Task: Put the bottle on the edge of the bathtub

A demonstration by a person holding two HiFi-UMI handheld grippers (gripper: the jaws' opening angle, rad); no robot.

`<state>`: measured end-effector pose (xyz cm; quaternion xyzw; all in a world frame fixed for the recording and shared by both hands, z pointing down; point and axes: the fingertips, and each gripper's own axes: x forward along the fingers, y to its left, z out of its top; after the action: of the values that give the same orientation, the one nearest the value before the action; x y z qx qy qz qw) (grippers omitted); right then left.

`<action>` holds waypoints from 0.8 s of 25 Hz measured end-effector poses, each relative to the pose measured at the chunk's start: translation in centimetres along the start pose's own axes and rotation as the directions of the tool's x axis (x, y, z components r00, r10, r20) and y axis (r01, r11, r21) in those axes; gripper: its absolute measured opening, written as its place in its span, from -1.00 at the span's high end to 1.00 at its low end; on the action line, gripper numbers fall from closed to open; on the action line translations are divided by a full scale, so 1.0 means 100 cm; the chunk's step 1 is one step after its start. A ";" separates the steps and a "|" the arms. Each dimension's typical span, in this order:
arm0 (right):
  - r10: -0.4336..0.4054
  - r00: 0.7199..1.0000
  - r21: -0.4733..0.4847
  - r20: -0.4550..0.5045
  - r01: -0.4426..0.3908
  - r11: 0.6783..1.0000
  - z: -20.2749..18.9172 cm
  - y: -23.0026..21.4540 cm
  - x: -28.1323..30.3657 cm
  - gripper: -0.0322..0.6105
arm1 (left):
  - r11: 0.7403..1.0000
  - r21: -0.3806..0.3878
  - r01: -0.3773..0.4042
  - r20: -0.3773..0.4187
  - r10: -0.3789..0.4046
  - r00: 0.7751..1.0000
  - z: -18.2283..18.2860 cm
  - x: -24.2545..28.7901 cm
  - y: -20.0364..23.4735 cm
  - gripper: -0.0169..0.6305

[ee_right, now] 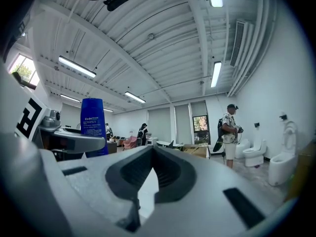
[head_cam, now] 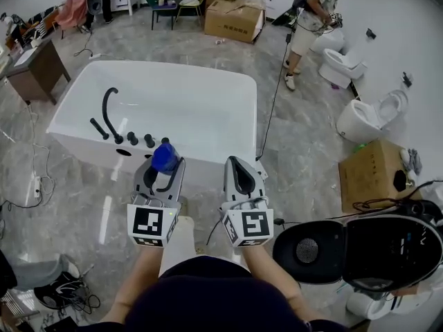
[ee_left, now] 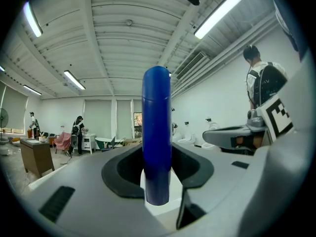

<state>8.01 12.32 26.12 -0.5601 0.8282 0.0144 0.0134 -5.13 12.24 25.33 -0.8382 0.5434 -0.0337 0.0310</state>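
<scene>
The bottle (head_cam: 165, 156) was a deep blue, with small white print on its side. The bathtub (head_cam: 201, 109) was plain glossy white, its tap (head_cam: 108, 113) and knobs (head_cam: 139, 140) black. The left gripper (head_cam: 166, 162) and the right gripper (head_cam: 238, 162) were pale grey with black lining inside, and their cubes (head_cam: 154, 225) bore black-and-white square patterns. The floor (head_cam: 304, 133) was grey tile veined like marble. The cardboard box (head_cam: 234, 19) was brown, the toilet (head_cam: 365, 120) white, the desk (head_cam: 38, 71) dark brown.

The bathtub's (head_cam: 201, 109) near edge is partly covered by the left gripper (head_cam: 163, 166) and right gripper (head_cam: 242, 169); there, the bottle's (head_cam: 165, 157) lower body is hidden between jaws.
</scene>
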 end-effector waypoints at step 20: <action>-0.156 0.988 -0.004 -0.014 0.156 0.988 -0.015 -0.072 0.244 0.90 | 0.989 0.041 0.140 0.031 -0.141 0.989 -0.009 0.224 0.126 0.46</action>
<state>5.58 -13.06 26.63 -0.6234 0.7818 0.0105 0.0079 -7.59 -13.37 25.61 -0.8741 0.4816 -0.0322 0.0539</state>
